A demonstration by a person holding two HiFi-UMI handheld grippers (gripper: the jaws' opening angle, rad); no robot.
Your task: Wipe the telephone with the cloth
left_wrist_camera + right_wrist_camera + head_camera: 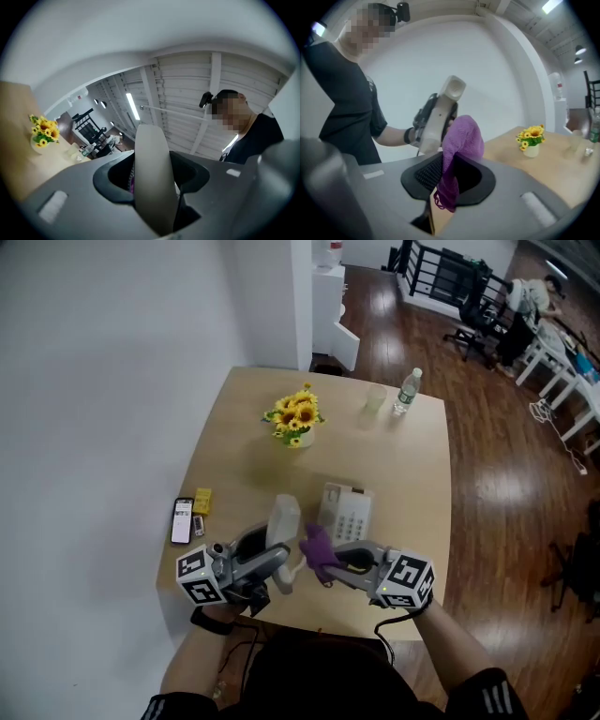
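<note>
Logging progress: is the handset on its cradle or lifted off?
Lifted off: the left gripper holds the handset, clear of the base.

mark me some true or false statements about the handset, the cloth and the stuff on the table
1. The left gripper is shut on the handset, which is off the telephone base. True.
2. The cloth in the right gripper is yellow. False: it is purple.
3. In the head view, the sunflowers stand beyond the telephone base. True.
4. The water bottle lies on its side next to the smartphone. False: it stands upright near the far edge of the table, beside a clear cup; the smartphone lies at the left edge.
</note>
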